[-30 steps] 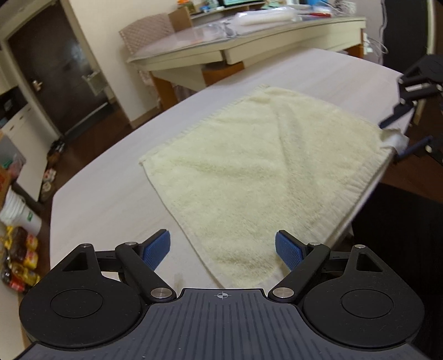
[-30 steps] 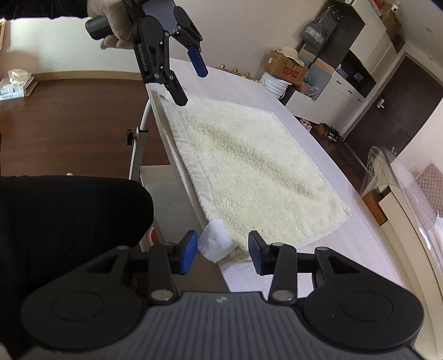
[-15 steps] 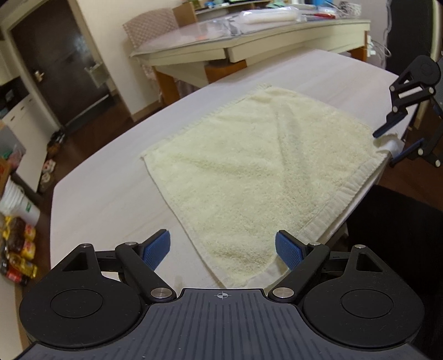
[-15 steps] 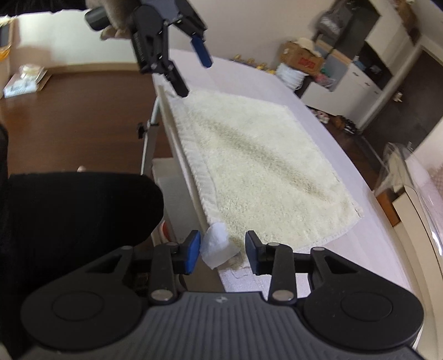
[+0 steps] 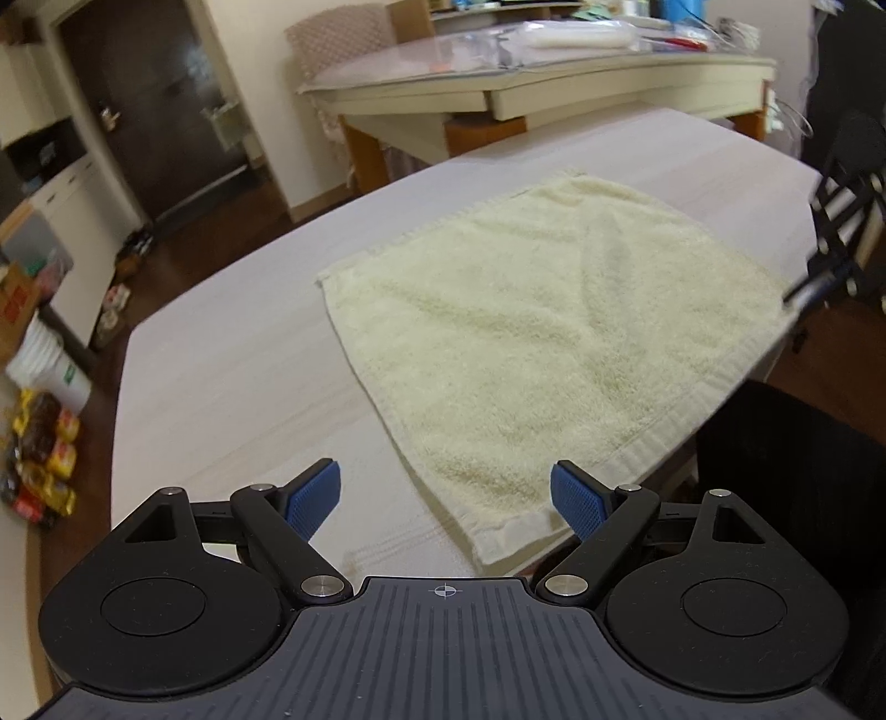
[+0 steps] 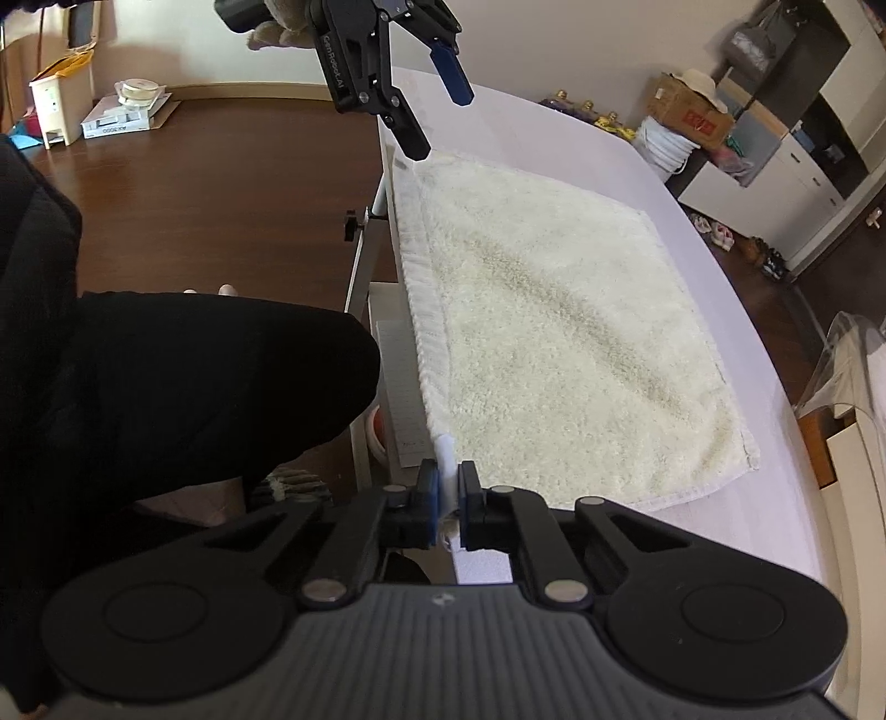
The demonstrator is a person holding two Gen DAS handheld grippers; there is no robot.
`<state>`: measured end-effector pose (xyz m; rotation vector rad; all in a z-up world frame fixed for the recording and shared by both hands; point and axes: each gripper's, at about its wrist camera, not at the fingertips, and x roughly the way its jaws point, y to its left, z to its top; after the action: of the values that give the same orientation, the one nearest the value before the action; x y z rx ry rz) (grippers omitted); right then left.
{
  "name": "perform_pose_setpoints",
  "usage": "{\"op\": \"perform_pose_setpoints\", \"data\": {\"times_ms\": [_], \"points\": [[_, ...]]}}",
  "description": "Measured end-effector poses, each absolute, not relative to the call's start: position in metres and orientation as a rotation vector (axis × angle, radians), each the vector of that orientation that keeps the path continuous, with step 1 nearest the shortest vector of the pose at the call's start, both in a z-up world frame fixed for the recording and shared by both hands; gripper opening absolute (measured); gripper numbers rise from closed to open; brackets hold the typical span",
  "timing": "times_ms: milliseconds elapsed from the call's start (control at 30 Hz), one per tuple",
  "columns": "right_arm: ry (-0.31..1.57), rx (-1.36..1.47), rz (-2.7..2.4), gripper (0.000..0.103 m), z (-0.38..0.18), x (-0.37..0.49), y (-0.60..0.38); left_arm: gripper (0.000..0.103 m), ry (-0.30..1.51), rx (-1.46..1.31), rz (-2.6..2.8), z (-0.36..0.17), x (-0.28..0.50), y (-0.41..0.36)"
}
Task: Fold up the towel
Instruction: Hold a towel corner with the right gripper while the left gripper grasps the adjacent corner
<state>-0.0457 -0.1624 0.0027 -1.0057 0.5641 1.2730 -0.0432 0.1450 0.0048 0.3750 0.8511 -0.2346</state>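
Holding my left gripper (image 5: 446, 498) over the near left corner of the pale yellow terry towel (image 5: 554, 332), I am keeping its blue-padded jaws spread wide with nothing between them; the towel's hemmed corner is lying just below and between the pads, untouched. The towel is lying spread flat on the white wood-grain tabletop (image 5: 232, 376), its near hem running along the tabletop's front edge. To the left of the tabletop, yellow snack packets (image 5: 44, 465) are sitting on the dark floor, and beyond the tabletop a cream-coloured desk (image 5: 554, 94) cluttered with clear plastic is standing.

Moving right, my right gripper (image 6: 447, 493) is pinching the towel's other near corner, at the tabletop's edge: its blue pads are pressed together on the white tag and hem (image 6: 446, 448) there, with the fabric standing up between them. In the right wrist view my own dark-clothed leg (image 6: 194, 387) is filling the space left of the tabletop, and the left gripper (image 6: 437, 105) is hanging open above the far end of the same hem, held by a gloved hand (image 6: 277, 27).
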Motion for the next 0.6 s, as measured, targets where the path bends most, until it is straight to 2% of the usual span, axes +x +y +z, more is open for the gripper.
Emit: {"op": "perform_pose_setpoints", "data": {"times_ms": [167, 367, 433, 500, 567, 600], "points": [[0.551, -0.947, 1.246, 0.007, 0.010, -0.034, -0.168, 0.084, 0.834, 0.548, -0.392, 0.005, -0.049, 0.137], [0.561, -0.853, 1.219, 0.007, 0.014, -0.025, -0.173, 0.074, 0.842, 0.755, -0.586, -0.001, -0.051, 0.122], [0.564, -0.836, 1.209, 0.007, 0.014, -0.023, -0.174, 0.067, 0.854, 0.812, -0.633, -0.006, -0.050, 0.117], [0.565, -0.832, 1.191, 0.007, 0.014, -0.022, -0.174, 0.053, 0.868, 0.852, -0.661, -0.014, -0.051, 0.111], [0.570, -0.823, 1.186, 0.007, 0.014, -0.022, -0.172, 0.045, 0.880, 0.875, -0.678, -0.018, -0.051, 0.108], [0.570, -0.819, 1.182, 0.007, 0.014, -0.022, -0.171, 0.037, 0.882, 0.888, -0.683, -0.020, -0.051, 0.107]]}}
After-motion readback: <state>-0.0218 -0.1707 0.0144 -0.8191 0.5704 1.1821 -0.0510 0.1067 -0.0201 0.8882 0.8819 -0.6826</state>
